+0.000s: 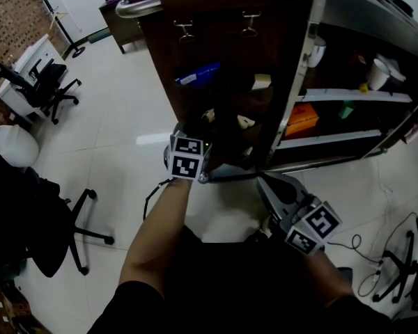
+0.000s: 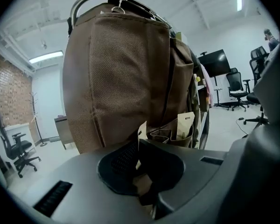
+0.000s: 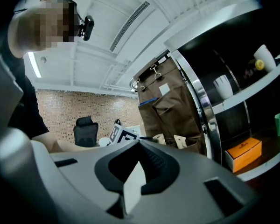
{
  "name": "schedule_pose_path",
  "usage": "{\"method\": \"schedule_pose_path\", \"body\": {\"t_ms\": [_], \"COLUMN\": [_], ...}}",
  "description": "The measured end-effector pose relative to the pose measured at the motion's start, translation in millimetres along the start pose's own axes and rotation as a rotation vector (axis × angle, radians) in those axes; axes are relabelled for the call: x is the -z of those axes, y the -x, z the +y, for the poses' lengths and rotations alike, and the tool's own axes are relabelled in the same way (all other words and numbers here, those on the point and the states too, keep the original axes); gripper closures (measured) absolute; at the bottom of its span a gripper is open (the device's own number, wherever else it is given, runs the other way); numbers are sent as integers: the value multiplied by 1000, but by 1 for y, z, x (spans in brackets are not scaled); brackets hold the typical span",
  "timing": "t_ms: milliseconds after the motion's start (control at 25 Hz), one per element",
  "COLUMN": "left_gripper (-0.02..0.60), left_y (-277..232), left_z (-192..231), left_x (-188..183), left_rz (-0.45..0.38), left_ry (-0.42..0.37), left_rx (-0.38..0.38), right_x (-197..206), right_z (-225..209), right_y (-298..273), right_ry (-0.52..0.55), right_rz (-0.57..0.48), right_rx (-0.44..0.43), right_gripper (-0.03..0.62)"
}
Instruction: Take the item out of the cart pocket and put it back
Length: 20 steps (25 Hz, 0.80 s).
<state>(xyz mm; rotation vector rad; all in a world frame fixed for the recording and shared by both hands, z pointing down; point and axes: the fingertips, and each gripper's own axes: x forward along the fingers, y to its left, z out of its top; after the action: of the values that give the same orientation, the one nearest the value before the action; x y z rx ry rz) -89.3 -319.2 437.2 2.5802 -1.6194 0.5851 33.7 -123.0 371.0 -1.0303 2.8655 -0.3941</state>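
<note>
White floor (image 1: 125, 120) bears an office chair (image 1: 52, 92) left of the pocket organizer (image 1: 216, 54).

Head view steeply down, both gripper views facing cart (image 1: 216, 40)

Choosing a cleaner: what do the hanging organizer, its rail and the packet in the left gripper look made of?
Organizer: matte brown woven fabric; weave grain and stitched seams show. Rail: polished metal tube, probably chromed steel, going by its bright highlights. Packet, pinched in the left gripper: thin, matte, cream, likely paper or paper-faced film; little shows.
</note>
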Motion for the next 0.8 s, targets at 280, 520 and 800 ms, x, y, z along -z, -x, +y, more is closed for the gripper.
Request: {"method": "schedule_pose_path", "body": {"t_ms": [280,520,800], "left_gripper": [580,580,541], "left_y": [-2,-2,5], "left_z": [-5,-3,-8], "left_x": [1,1,-8], "left_rz": [2,2,-46], "left_ry": [-7,14,107], "left_rx": [9,9,60], "right_x": [-2,-3,-8], "right_z": [-2,-2,-1], "right_y": [1,2,2], "right_ry": [5,3,12], "right_rz": [-7,-4,-22], "right_rx": [5,4,11], "right_gripper": [579,579,579]}}
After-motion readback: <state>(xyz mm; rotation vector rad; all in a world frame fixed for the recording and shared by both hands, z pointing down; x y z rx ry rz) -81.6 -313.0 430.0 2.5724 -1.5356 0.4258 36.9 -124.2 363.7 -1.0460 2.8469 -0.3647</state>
